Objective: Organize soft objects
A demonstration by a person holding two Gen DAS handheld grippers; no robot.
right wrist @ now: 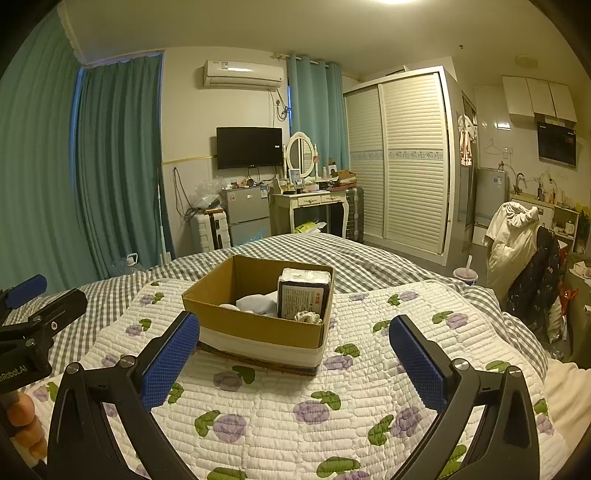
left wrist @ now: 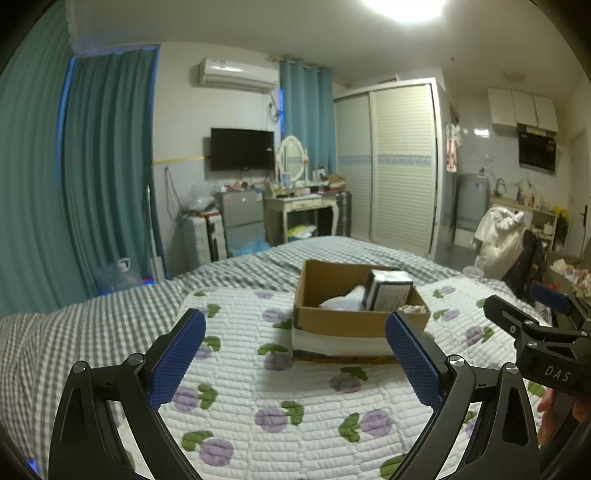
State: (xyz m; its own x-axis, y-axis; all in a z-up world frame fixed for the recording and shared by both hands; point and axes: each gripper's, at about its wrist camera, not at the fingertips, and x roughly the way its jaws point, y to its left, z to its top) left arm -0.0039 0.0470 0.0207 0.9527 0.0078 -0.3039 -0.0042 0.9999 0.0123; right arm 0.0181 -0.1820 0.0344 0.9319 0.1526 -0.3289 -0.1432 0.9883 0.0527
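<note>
I'm hovering over the bed (right wrist: 369, 258); the box (right wrist: 258, 328) is sitting mid-quilt (right wrist: 295, 406), holding white cloth (right wrist: 258, 303) and a pack (right wrist: 303, 297). Left tool (left wrist: 295, 354) and right tool (right wrist: 295, 354) both gaping wide, empty; I'm thinking approach low, centred.

A single ceiling lamp (left wrist: 402, 7) lit the room and blew out to pure white at the top edge of both views. The light was warm and fairly dim; the right wrist view ran yellower, the left cooler and greyer. A blue glow leaked along the edge of the teal curtain (left wrist: 107, 166). Soft shadow pooled under the cardboard box (right wrist: 255, 325) on the floral quilt (right wrist: 295, 406). The left view was slightly blurred, the television (left wrist: 242, 148) and wardrobe (left wrist: 391, 162) smeared; the right was sharper. Fisheye distortion bowed walls and ceiling, with black vignette in every corner.
</note>
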